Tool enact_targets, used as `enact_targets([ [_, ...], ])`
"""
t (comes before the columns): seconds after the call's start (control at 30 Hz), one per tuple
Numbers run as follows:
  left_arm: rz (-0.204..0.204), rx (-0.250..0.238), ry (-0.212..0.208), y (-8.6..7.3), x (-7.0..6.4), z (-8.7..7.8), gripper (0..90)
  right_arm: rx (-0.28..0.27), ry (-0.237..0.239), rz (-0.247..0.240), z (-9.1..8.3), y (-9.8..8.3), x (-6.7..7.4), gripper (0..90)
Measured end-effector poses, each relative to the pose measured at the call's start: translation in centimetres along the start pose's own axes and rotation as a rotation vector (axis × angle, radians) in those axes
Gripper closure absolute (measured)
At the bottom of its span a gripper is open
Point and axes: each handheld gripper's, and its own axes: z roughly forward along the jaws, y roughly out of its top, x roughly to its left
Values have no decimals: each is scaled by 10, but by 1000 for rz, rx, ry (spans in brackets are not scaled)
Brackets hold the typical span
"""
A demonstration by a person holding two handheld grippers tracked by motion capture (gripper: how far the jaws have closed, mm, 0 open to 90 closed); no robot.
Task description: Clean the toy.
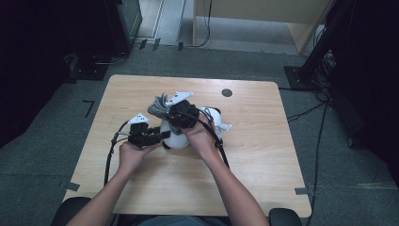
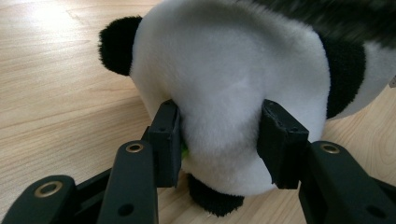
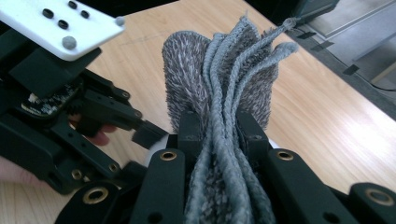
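Panda held, grey cloth gripped above it

High view: the left gripper [image 1: 162, 135] points at the white-and-black plush panda toy [image 1: 178, 137] on the pale wooden table [image 1: 254, 141]; the right gripper [image 1: 165, 109] hangs over it, carrying a bunched grey knitted cloth [image 1: 158, 106].
Left gripper view: jaws part-closed, pressing the panda's soft white body [image 2: 224, 93] between them.
Right gripper view: jaws clamped tight on the cloth [image 3: 224, 93], its long folds running straight out ahead (no readable writing anywhere).

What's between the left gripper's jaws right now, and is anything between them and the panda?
In the left gripper view, the plush panda itself sits between the left gripper jaws, which press into its white body with nothing in between.
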Motion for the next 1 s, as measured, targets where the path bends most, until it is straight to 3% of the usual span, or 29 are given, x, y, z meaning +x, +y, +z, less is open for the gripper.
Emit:
enact_targets([
  [0.13, -7, 7, 4, 0, 1, 0, 538, 38, 0, -24, 17, -5, 3, 761],
  [0.4, 6, 24, 16, 2, -1, 1, 539, 36, -18, -42, 13, -15, -2, 759],
  [0.6, 4, 26, 12, 2, 0, 2, 541, 49, -62, -50, -2, -22, -9, 759],
  [1.0, 8, 18, 6, 1, 0, 4, 540, 15, -149, 25, -50, -45, -43, 759],
])
